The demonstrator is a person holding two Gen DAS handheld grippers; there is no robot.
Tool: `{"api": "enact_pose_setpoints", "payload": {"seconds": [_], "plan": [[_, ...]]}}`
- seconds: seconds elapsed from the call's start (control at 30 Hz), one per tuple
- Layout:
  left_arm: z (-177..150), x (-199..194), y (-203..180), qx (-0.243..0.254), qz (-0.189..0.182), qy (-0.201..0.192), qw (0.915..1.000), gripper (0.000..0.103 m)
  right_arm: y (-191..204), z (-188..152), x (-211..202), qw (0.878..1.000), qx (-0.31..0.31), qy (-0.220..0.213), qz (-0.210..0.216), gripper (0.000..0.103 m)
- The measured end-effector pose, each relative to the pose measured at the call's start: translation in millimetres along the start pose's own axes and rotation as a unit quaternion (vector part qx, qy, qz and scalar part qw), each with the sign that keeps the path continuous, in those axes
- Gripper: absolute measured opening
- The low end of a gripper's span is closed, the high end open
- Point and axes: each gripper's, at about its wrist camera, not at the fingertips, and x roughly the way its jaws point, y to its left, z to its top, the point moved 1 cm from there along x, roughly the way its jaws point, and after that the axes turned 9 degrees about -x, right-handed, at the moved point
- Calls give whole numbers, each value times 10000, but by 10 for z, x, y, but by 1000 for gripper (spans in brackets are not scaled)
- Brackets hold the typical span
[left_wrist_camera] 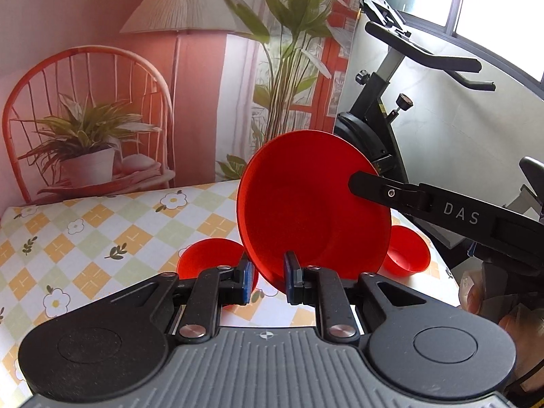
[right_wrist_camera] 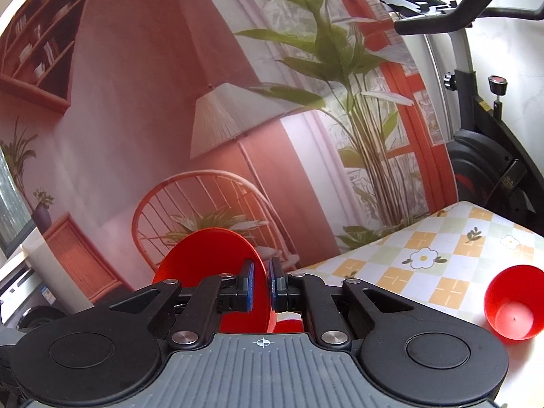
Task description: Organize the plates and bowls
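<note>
Red round plastic plate (left_wrist_camera: pixel 314 204) is clamped on edge in our right tool (right_wrist_camera: pixel 261 284) above the checked-cloth bench (left_wrist_camera: pixel 102 224), left tool (left_wrist_camera: pixel 268 277) apart and empty, two red plastic bowls (left_wrist_camera: pixel 209 258) unstacked.

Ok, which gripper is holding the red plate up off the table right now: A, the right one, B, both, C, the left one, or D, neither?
A: the right gripper is shut on the red plate's rim, holding it tilted in the air, while the left gripper is open and grips nothing.
</note>
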Motion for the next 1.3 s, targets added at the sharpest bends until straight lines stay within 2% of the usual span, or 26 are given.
{"api": "enact_pose_setpoints", "payload": {"seconds": [0.17,0.33,0.67,0.93,1.3], "plan": [[-58,348,143,-258,33,397,9989,19,-115,-186,281,9994,42,346,-76,10],[-47,657,294,-331,198,634,9972,19,-240,-381,613,9975,186,666,-112,10],[-24,1123,623,-592,384,888,9935,19,-354,-632,1204,9929,318,1133,-148,10],[-43,1283,760,-550,510,969,9925,19,-312,-738,1484,9899,192,1388,-206,10],[-89,1382,827,-348,698,1018,9917,19,-250,-885,1619,9860,105,1636,-292,10]]}}
